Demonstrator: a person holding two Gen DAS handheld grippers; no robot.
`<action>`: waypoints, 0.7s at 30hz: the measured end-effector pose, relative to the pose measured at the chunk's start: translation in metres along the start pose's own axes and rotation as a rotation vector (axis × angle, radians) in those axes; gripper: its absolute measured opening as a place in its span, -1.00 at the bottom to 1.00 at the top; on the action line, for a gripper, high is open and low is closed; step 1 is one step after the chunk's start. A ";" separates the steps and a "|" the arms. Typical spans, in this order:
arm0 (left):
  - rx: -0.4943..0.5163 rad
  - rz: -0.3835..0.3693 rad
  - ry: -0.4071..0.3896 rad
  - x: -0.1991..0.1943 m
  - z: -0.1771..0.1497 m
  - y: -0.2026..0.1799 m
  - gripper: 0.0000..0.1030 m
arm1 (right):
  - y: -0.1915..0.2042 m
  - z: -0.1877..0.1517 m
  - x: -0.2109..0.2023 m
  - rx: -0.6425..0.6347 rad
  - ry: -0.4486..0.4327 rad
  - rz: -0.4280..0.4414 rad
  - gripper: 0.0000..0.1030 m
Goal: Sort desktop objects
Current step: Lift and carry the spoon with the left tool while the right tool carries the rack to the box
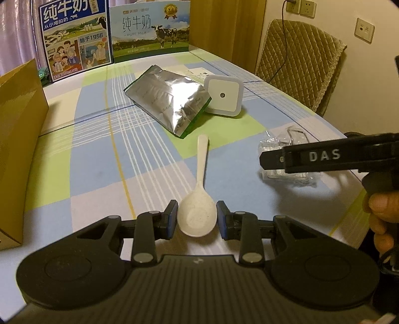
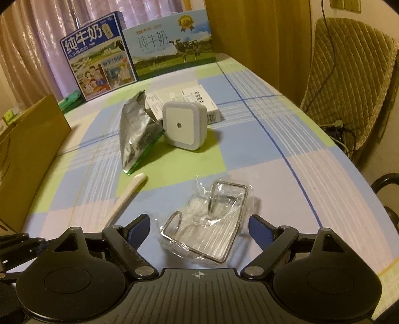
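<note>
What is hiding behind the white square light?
Behind the white square light lies a flat white box with printed labels and a barcode. The light covers the box's near part, so that part cannot be seen.

the table (image 2: pixel 286 139) carries a plaid cloth in blue, green and pale lilac blocks with white and dark blue lines. a chair with a quilted olive cover (image 1: pixel 299 62) stands at its right edge, against a cream wall. wall sockets (image 1: pixel 300 7) sit above the chair, one with a plugged-in cable running down; a further wall plate (image 1: pixel 364 29) is mounted to the right. a sheer pinkish curtain (image 2: pixel 35 44) hangs at the far left. a tall wooden panel (image 2: pixel 256 27) stands at the far end. lighting is dim and warm.
</note>
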State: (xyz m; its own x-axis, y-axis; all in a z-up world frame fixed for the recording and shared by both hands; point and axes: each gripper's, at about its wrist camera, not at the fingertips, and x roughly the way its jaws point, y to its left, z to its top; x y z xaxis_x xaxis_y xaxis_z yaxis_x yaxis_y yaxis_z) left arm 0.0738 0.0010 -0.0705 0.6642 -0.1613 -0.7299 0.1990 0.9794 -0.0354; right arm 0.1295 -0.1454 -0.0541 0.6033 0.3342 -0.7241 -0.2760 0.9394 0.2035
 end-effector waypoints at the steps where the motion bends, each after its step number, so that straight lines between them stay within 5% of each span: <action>1: 0.000 -0.001 0.000 0.000 0.000 0.000 -0.46 | 0.000 0.000 0.001 -0.003 0.002 -0.004 0.56; 3: -0.002 -0.001 0.000 -0.001 -0.001 0.000 -0.46 | 0.002 -0.002 0.002 -0.035 0.000 -0.017 0.29; 7: -0.011 0.001 0.000 -0.001 -0.003 0.002 -0.46 | 0.003 -0.005 0.000 -0.083 -0.004 -0.031 0.15; 21: -0.037 0.003 -0.039 -0.021 0.002 0.004 -0.46 | 0.004 -0.002 -0.033 -0.150 -0.048 -0.031 0.13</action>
State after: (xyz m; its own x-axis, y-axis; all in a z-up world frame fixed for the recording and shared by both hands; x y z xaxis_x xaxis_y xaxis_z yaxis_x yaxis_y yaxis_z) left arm 0.0620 0.0081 -0.0544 0.6928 -0.1623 -0.7026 0.1704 0.9836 -0.0591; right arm 0.1070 -0.1526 -0.0311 0.6476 0.3119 -0.6952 -0.3629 0.9285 0.0785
